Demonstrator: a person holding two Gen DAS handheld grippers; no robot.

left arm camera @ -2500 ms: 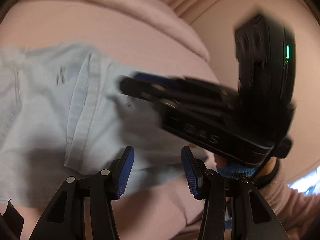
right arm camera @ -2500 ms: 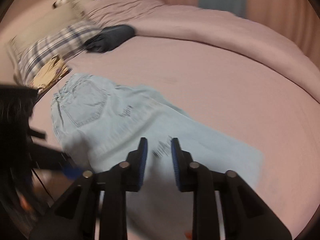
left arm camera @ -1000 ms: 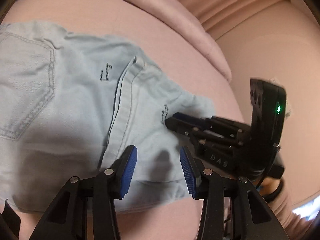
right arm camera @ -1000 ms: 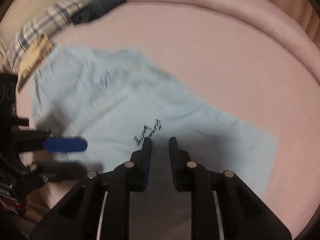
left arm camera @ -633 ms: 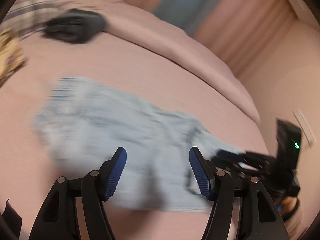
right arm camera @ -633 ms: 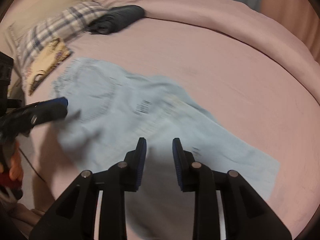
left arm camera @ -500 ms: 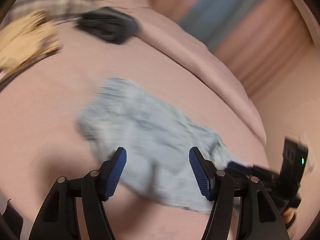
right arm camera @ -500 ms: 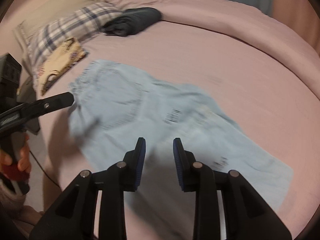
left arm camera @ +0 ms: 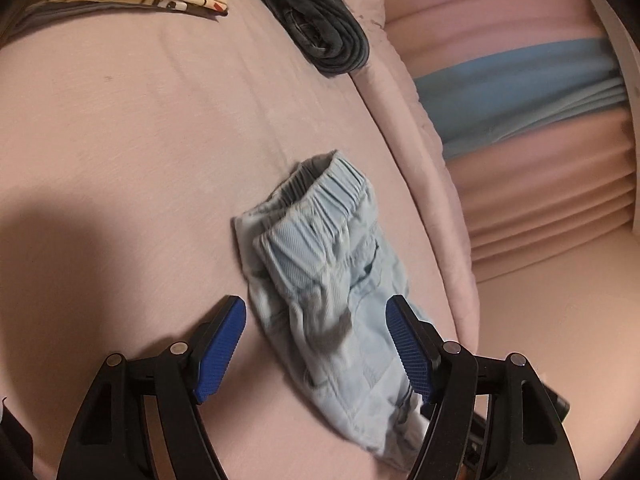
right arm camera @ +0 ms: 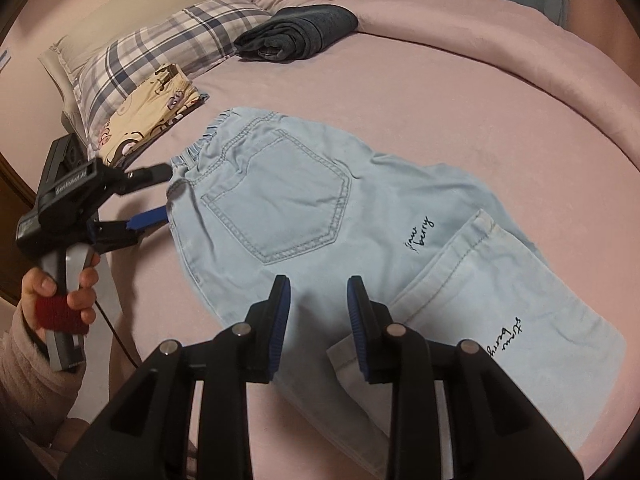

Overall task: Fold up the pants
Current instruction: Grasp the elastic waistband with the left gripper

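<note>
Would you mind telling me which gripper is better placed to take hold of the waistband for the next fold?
Left, probably: the left gripper sits opening at the waistband, while the right gripper hovers mid-jeans.

Pink bed sheet fills most of both views, smooth, lightly creased. Rolled-back pink duvet runs along the upper right of the right wrist frame. Plaid pillow at upper left, a plain pale pillow behind it. Folded yellow cartoon-print cloth lies just below the plaid pillow, overlapping its lower edge. Folded dark garment at upper centre. Pink and blue curtains at right of the left wrist frame.
</note>
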